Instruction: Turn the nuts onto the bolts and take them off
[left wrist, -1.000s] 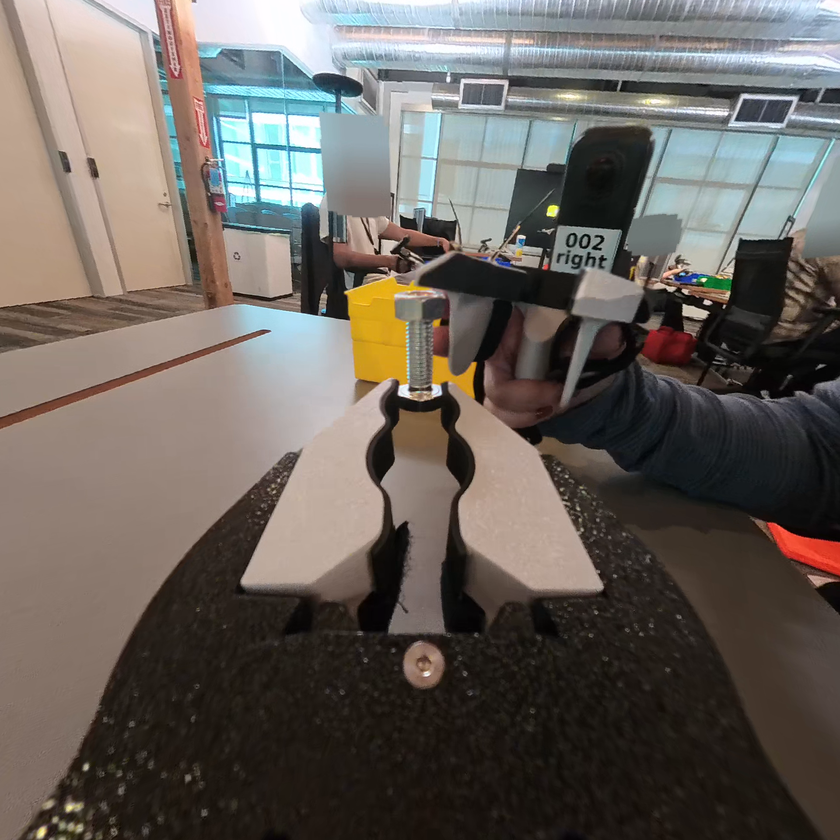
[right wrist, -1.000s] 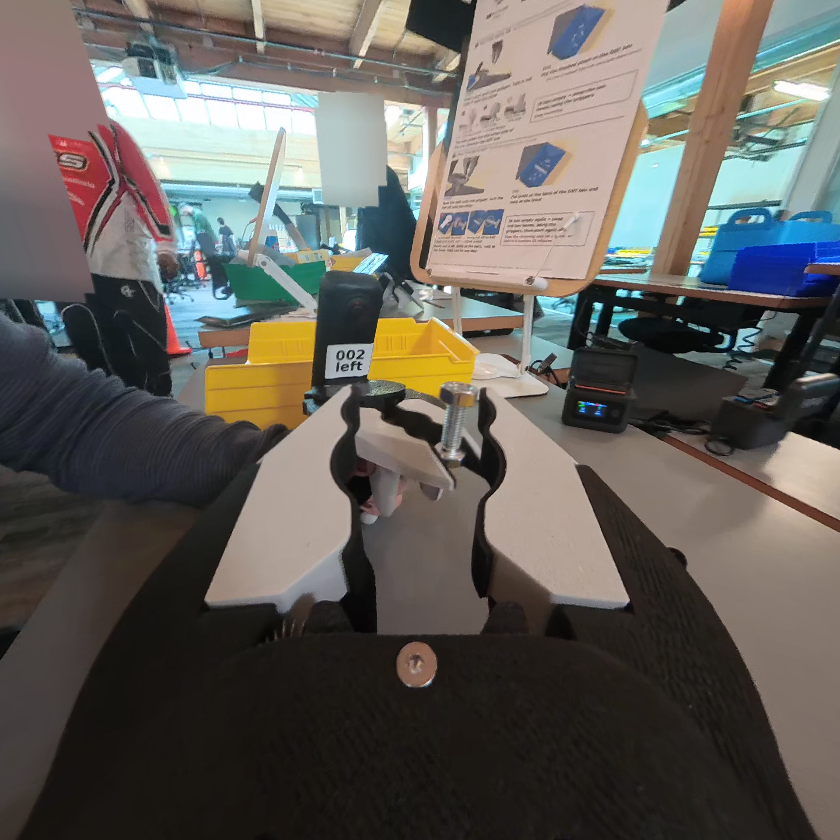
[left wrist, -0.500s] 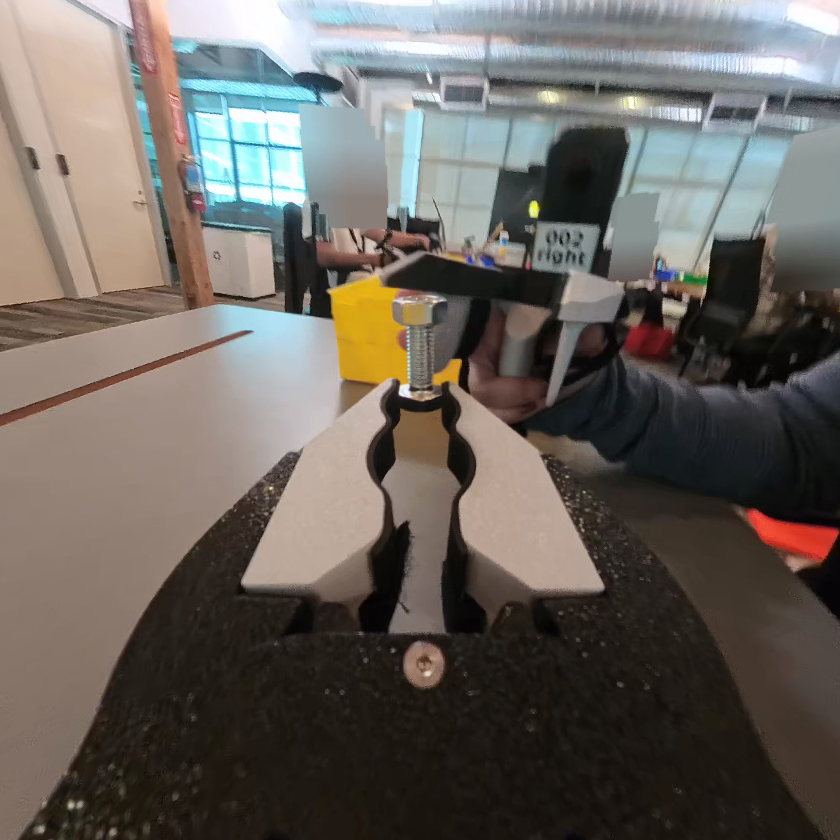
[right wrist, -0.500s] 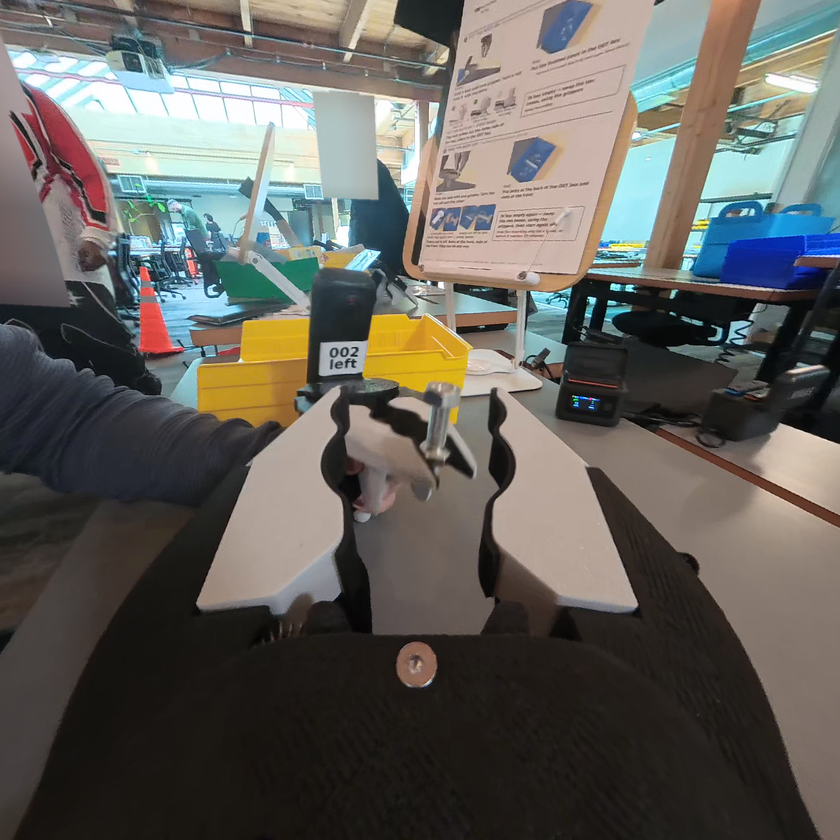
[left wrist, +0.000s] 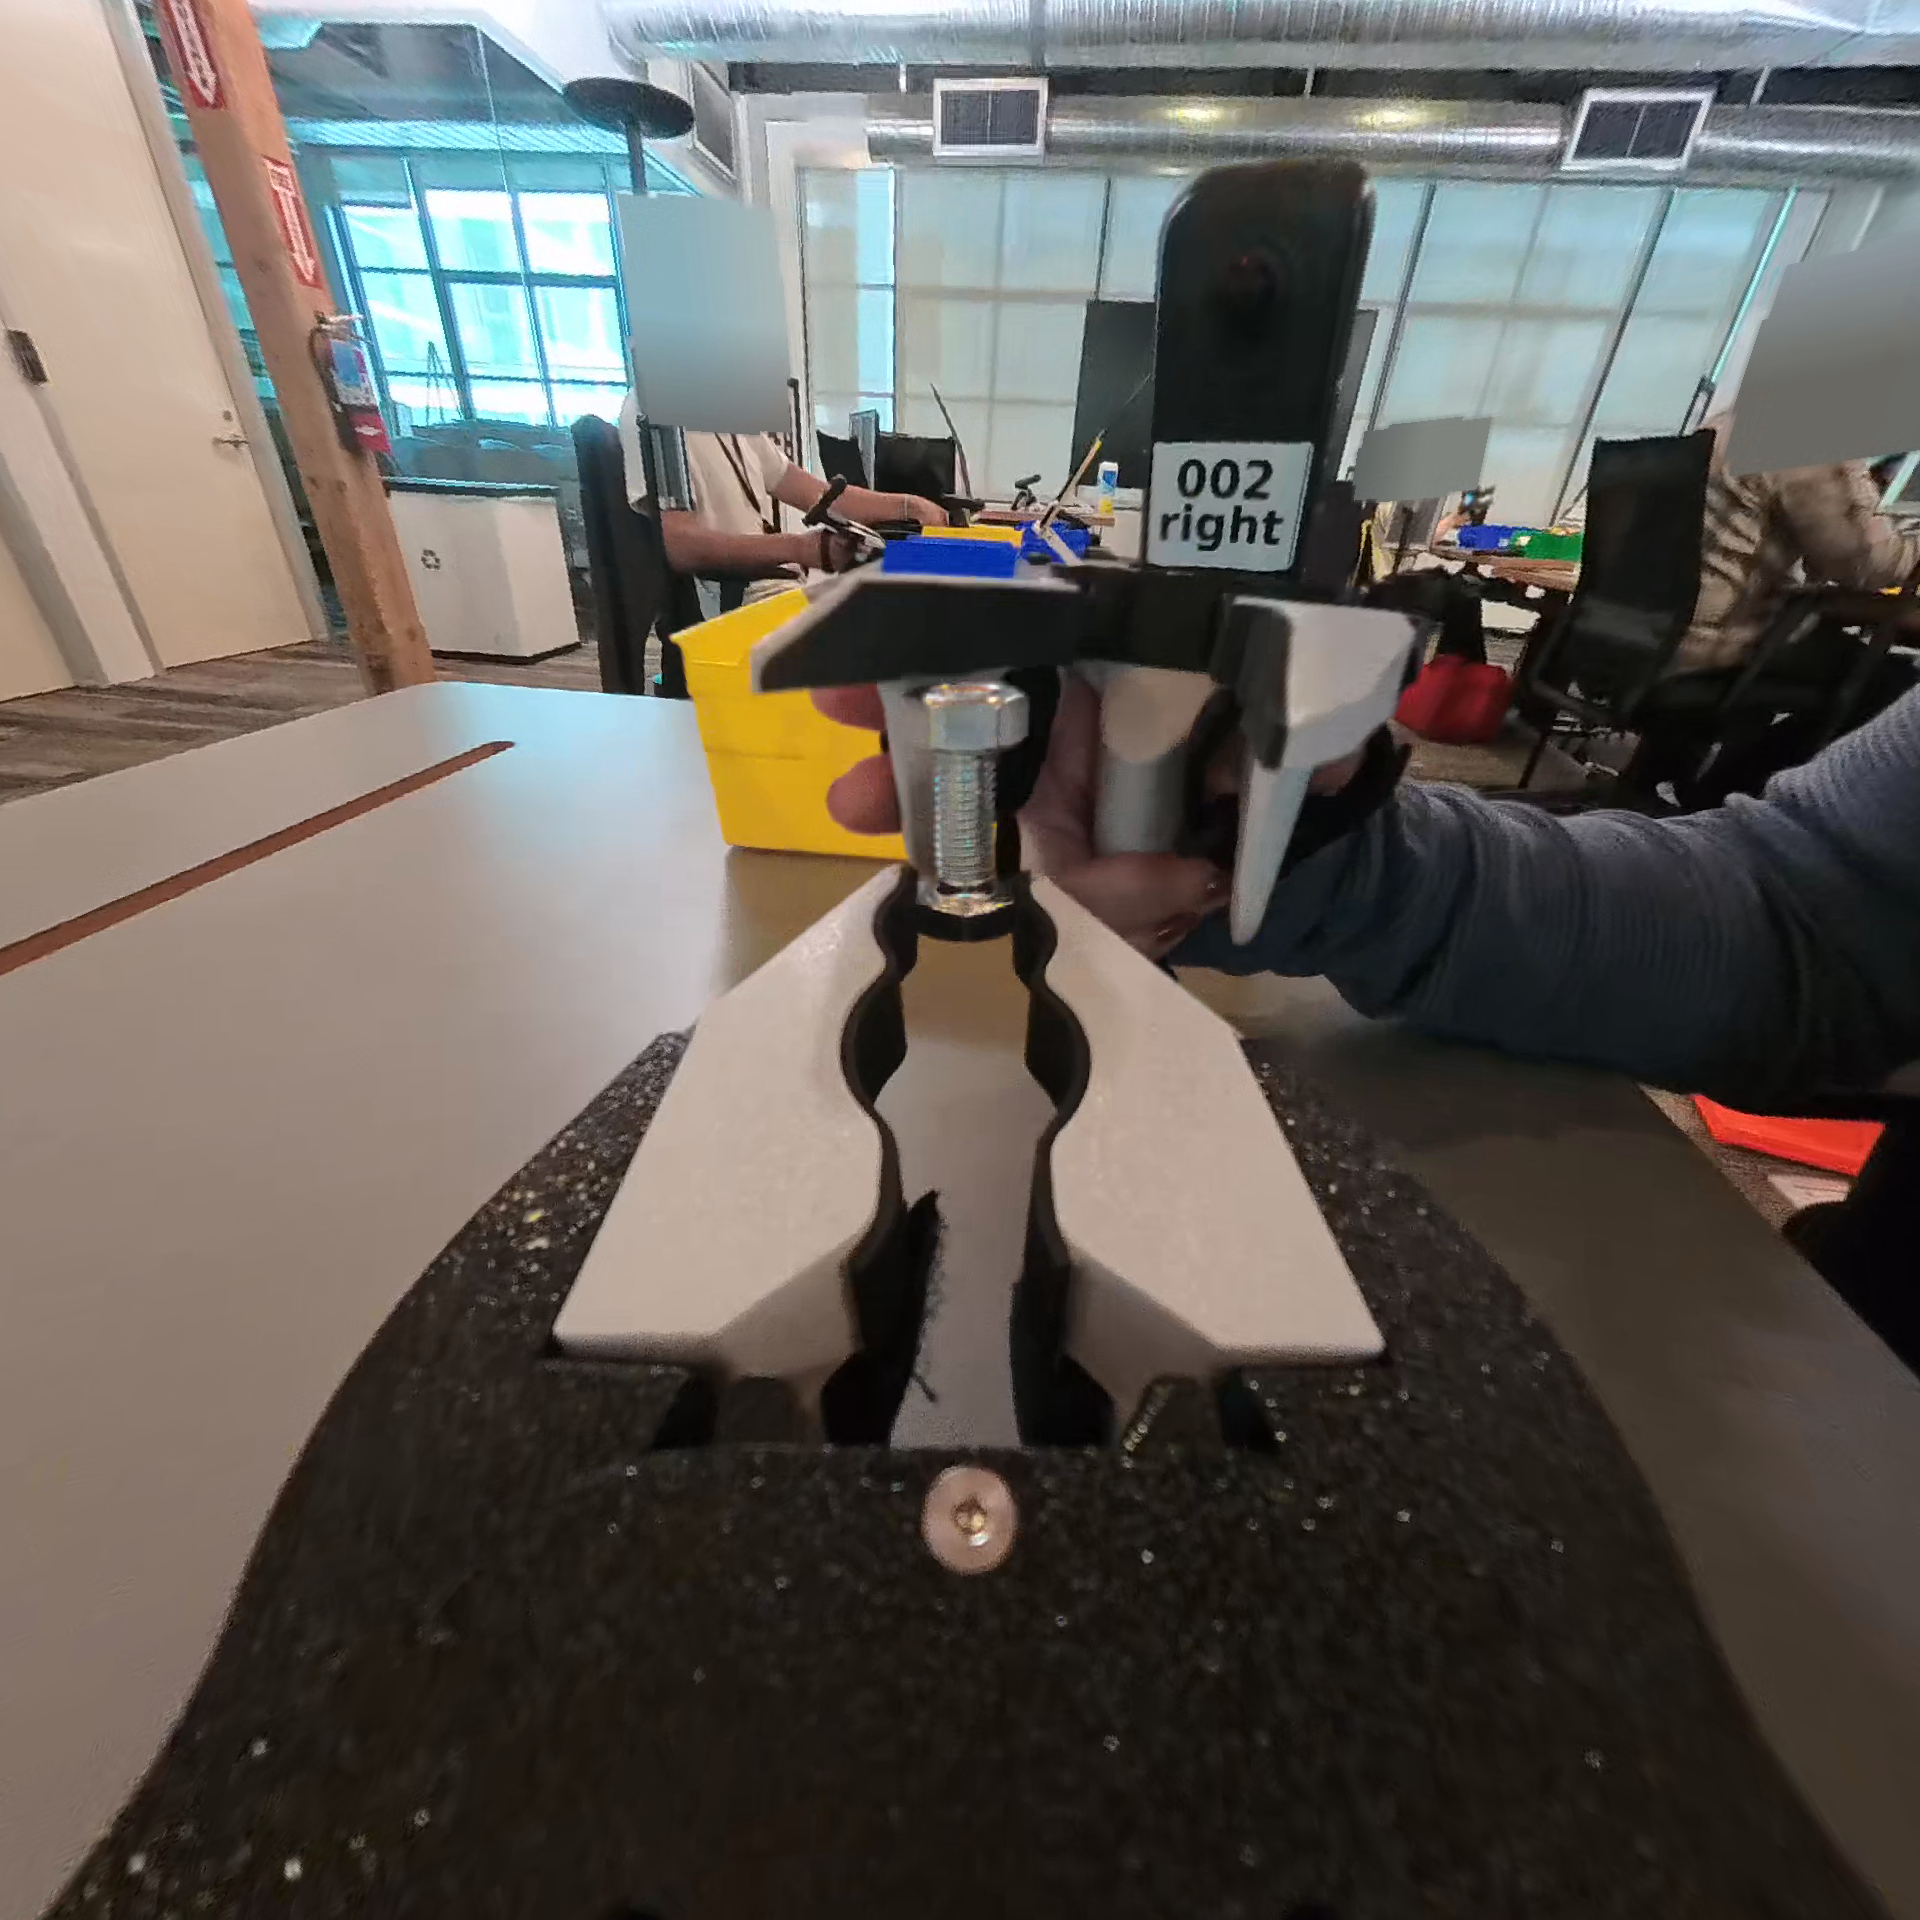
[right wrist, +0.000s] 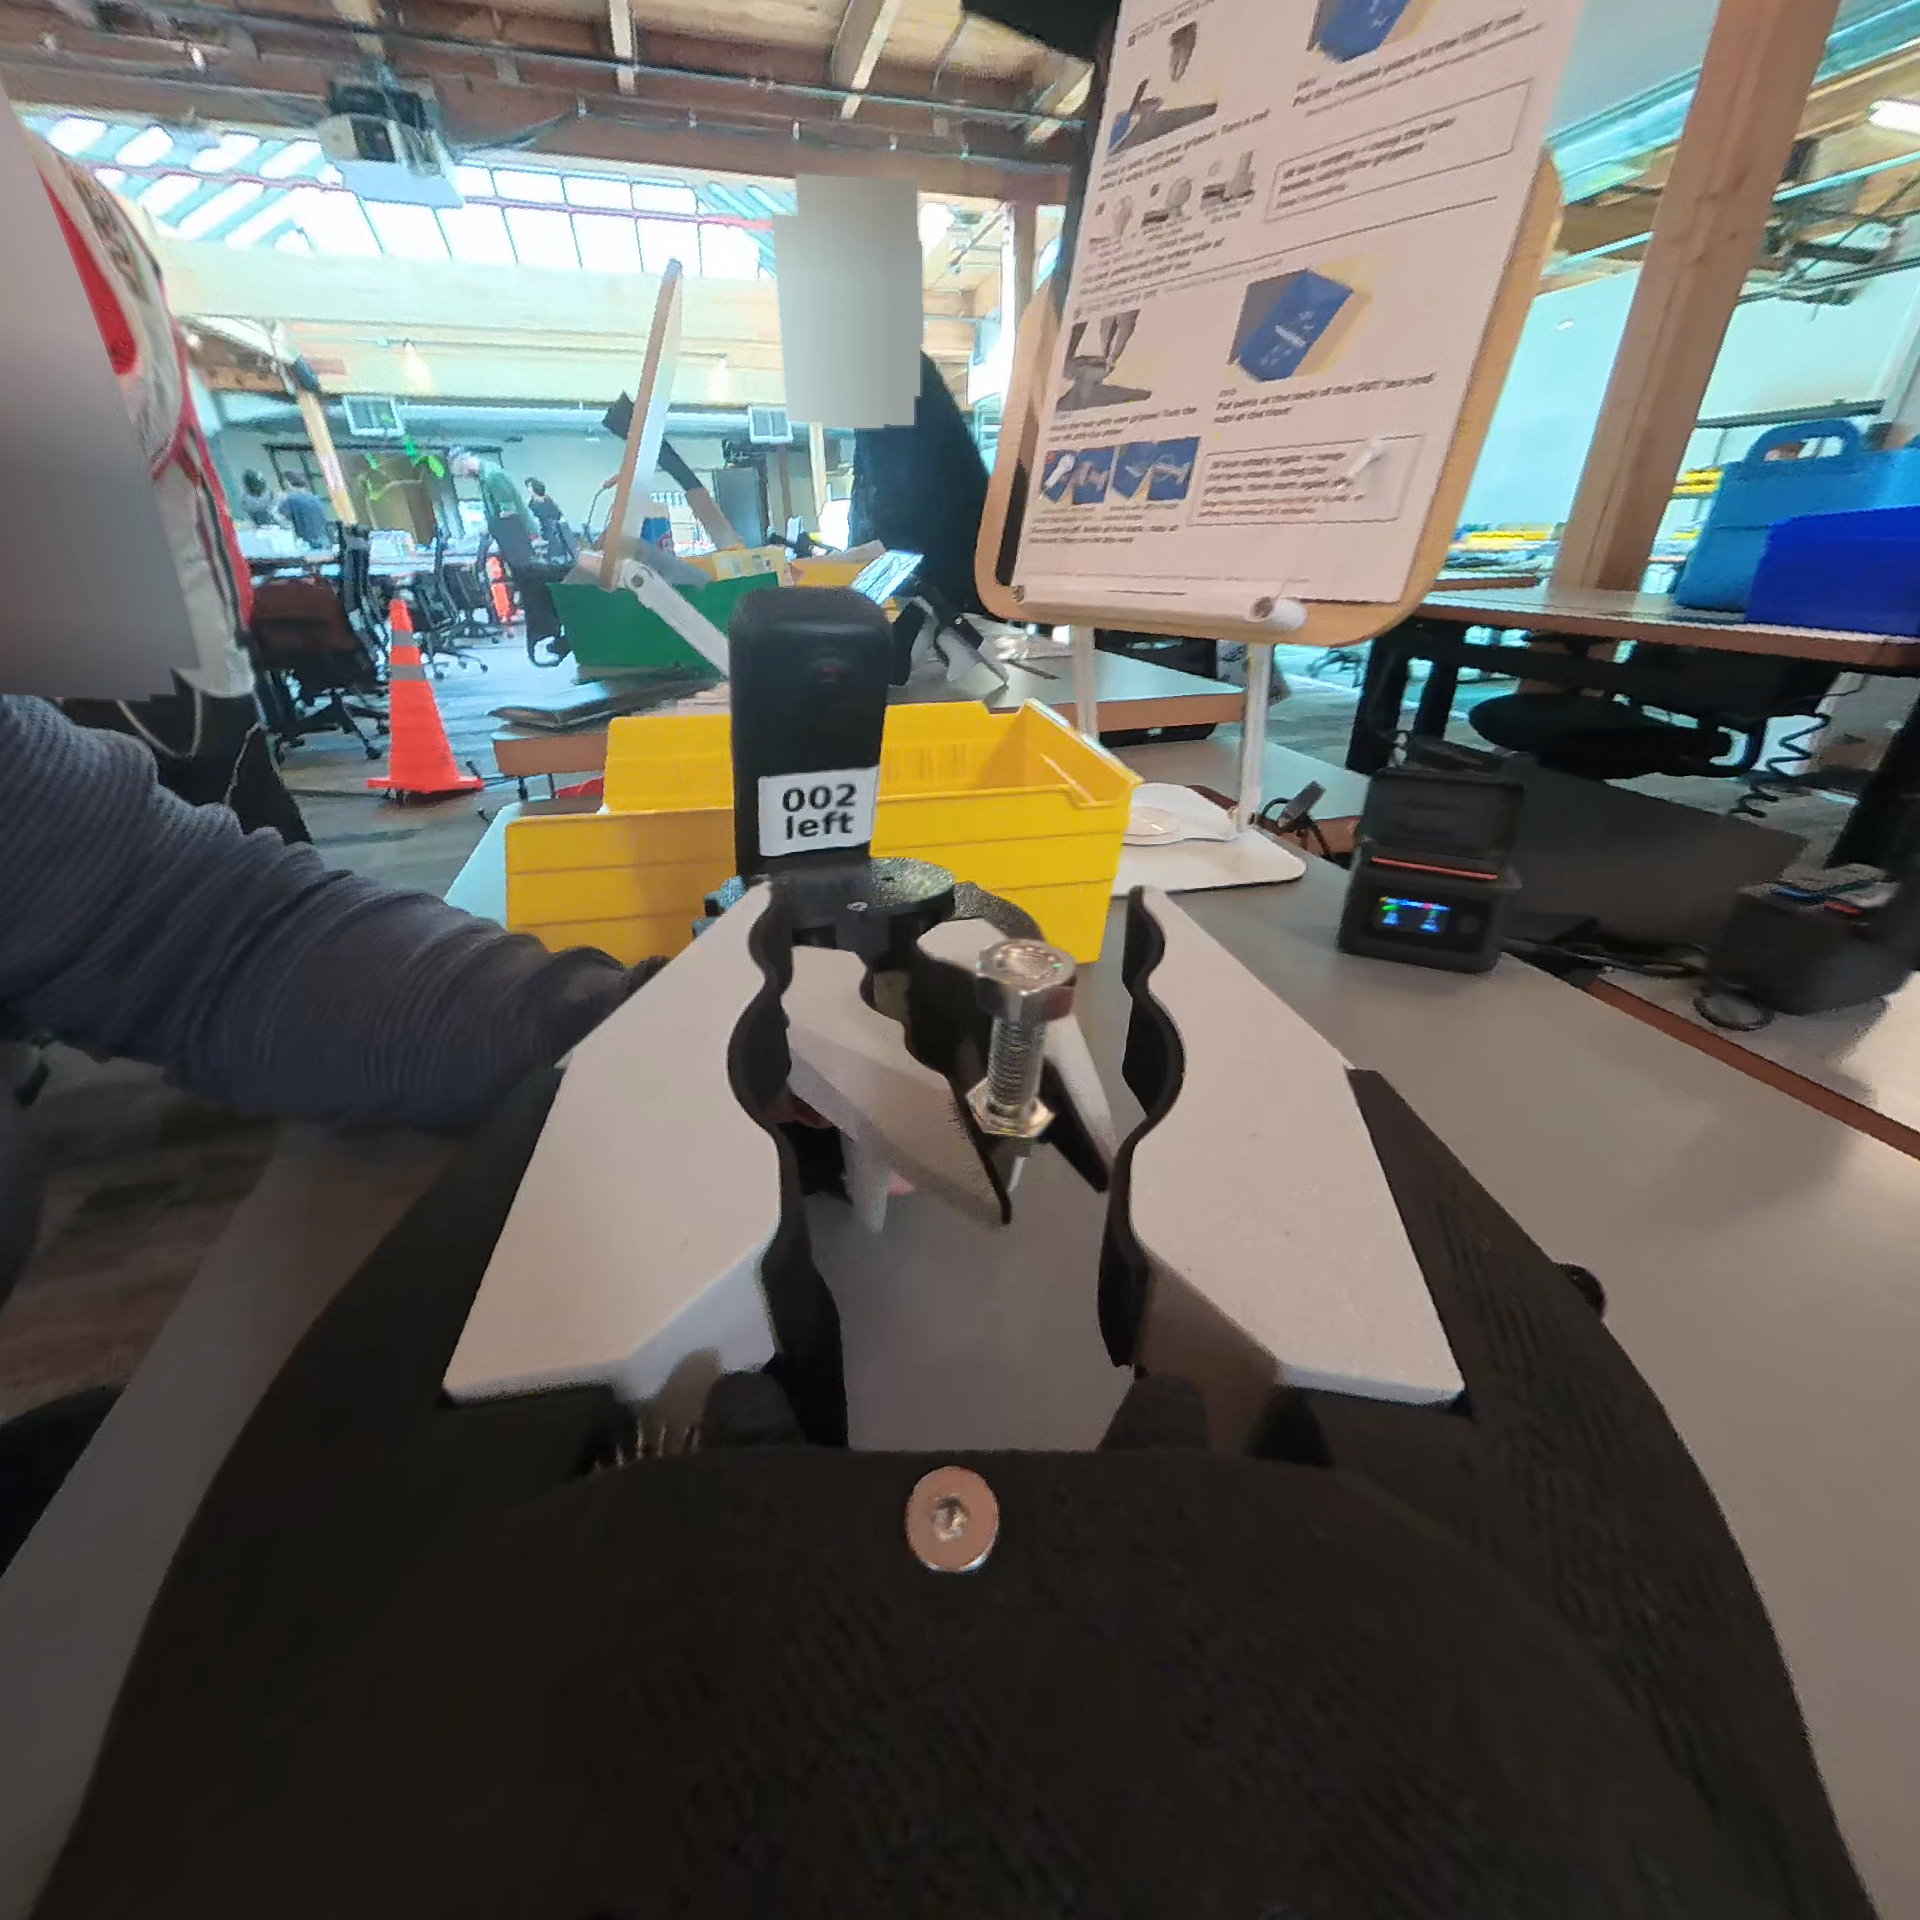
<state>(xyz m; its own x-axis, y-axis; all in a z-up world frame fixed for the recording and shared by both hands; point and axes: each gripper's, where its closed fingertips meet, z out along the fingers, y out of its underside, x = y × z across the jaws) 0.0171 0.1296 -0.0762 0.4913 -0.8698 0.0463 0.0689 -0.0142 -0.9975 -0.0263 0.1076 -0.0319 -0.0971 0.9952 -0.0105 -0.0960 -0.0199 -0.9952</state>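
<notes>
Left wrist view: a silver bolt (left wrist: 964, 800) is seen upright, long axis vertical, hex head at the top and threaded end pointing down. A nut (left wrist: 963, 900) sits on its lower end and is pinched between the tips of the left claw (left wrist: 964, 914), whose fingers are drawn nearly together on it. The right claw (left wrist: 1081, 665) is held just behind and above the bolt, fingers spread wide with nothing gripped; its near finger is seen directly over the bolt head, contact not discernible. Behind, a yellow bin (left wrist: 769, 748) stands on the grey table (left wrist: 312, 935).

Right wrist view: the bolt (right wrist: 1016, 1039) is shown slightly tilted, between the right claw's (right wrist: 951, 914) separated fingers and touched by neither. The nut (right wrist: 1006, 1118) is held at the left claw's (right wrist: 1013, 1164) tips. Also listed: a yellow bin (right wrist: 997, 821), a board on a stand (right wrist: 1268, 312), a small black device (right wrist: 1429, 883), a grey table (right wrist: 1558, 1143).
</notes>
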